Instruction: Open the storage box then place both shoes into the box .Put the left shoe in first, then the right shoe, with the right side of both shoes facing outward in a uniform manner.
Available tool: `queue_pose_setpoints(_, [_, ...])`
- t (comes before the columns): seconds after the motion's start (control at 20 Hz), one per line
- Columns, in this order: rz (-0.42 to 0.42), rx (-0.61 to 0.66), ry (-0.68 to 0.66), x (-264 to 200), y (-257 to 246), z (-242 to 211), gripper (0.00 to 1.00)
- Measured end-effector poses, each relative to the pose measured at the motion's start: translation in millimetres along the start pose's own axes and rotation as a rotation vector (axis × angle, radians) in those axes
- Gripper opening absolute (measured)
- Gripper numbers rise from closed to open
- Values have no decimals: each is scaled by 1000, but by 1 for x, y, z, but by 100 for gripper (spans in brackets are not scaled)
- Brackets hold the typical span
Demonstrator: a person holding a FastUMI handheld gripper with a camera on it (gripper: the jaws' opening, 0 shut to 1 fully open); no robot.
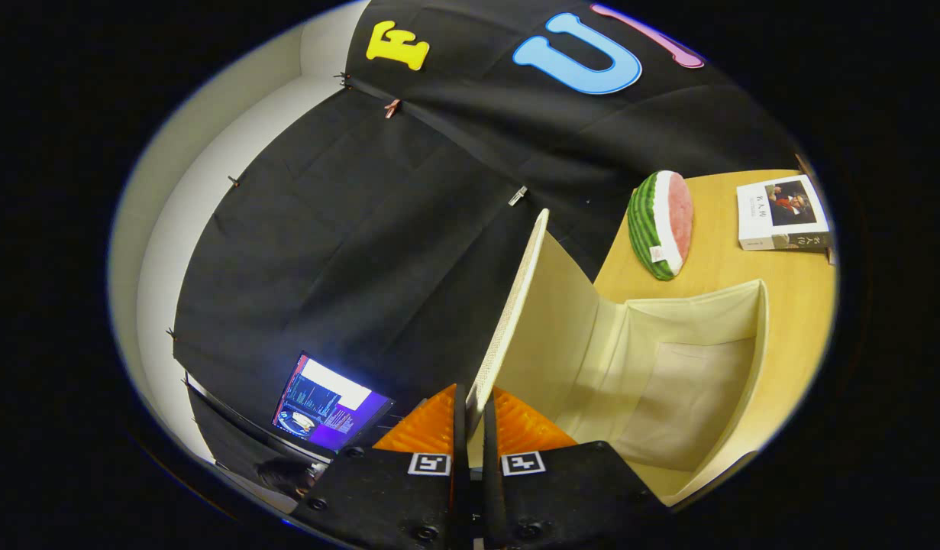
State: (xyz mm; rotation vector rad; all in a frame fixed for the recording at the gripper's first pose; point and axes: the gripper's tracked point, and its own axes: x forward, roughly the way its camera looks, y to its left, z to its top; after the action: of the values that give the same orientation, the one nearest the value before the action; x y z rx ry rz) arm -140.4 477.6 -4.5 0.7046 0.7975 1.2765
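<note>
My gripper (474,412) is shut on the edge of the storage box's lid (511,313). The lid is a thin cream panel, lifted up and seen edge-on between my fingers. To the right of the lid lies the open storage box (754,336), a cream fabric bin on a wooden table (790,305). Its inside shows bare fabric walls and a pale bottom panel.
A watermelon-slice plush (660,223) lies on the table beyond the box. A book (783,212) rests further right of it. A lit screen (328,403) stands low to the left of my fingers, with a person's head (285,477) below it.
</note>
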Motion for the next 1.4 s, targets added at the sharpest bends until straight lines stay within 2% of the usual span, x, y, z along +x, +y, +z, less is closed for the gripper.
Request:
queue_pose_setpoints(0.25, [14,4,30,38,15,-8,10])
queue_pose_setpoints(0.35, [21,-21,60,49,21,-17,12])
queue_pose_setpoints(0.45, [34,-51,66,52,28,-19,20])
queue_pose_setpoints(0.6, [69,-66,98,56,39,-30,58])
queue_pose_setpoints(0.75, [57,-96,105,56,34,-34,96])
queue_pose_setpoints(1.1, [-13,-101,-7,22,4,1,96])
queue_pose_setpoints(1.4, [-178,-143,-137,-48,-52,40,96])
